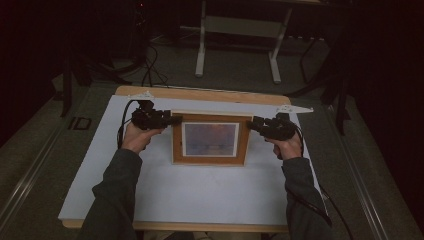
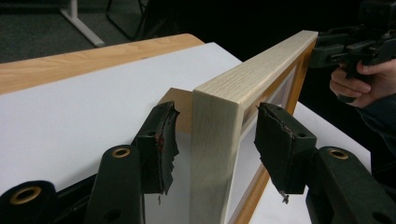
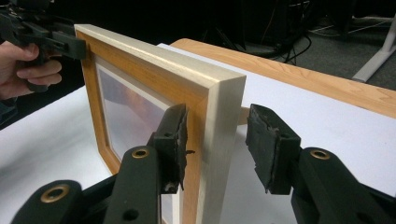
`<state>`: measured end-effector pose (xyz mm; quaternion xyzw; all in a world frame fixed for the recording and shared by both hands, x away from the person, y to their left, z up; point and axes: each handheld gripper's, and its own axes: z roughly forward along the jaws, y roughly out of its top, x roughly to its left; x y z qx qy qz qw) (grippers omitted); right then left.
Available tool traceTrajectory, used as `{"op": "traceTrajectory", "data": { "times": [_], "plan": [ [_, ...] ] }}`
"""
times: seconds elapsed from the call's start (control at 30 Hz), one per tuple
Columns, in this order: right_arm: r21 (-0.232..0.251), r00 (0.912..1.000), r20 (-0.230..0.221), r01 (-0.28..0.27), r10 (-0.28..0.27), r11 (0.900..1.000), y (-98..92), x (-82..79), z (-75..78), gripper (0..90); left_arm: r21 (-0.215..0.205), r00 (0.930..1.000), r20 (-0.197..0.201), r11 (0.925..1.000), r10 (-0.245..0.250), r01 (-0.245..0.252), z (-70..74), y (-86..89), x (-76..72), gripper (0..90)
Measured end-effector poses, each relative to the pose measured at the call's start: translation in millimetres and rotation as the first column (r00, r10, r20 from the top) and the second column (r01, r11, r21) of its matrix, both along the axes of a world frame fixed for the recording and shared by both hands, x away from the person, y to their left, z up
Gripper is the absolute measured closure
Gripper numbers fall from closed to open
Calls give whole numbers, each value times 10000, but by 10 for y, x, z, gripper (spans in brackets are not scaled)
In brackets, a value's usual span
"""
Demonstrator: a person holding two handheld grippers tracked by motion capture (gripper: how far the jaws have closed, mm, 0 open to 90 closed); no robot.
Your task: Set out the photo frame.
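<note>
Wooden picture frame upright mid-counter, rigid, glazed, likely fragile; left tool at 9 o'clock edge, right tool at 3, both spread, unclamped.

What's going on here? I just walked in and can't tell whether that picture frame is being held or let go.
A person stands a wooden picture frame upright on the white table, with a gripper at each top corner. The left gripper straddles the frame's left edge, its jaws standing apart from the wood on both sides. The right gripper straddles the right edge; one pad lies at the frame's front face, the other stands clear of the back. So both grippers look open around the frame rather than clamped on it.
</note>
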<state>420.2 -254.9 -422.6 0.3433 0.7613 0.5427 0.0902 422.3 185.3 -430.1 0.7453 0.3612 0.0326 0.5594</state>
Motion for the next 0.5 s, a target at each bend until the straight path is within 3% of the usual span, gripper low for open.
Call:
{"op": "traceTrajectory", "data": {
  "times": [0.33, 0.5],
  "plan": [
    [-179, 9999, 130, -14, 16, 9998, -51, -50, 25, 615, -61, 9994, 246, 9996, 260, -259, 60, 171, -129, 492],
    [-186, 9996, 289, -23, 28, 9998, -137, -108, 67, 729, -81, 9981, 309, 9986, 532, -529, 89, 289, -205, 533]
  ]
}}
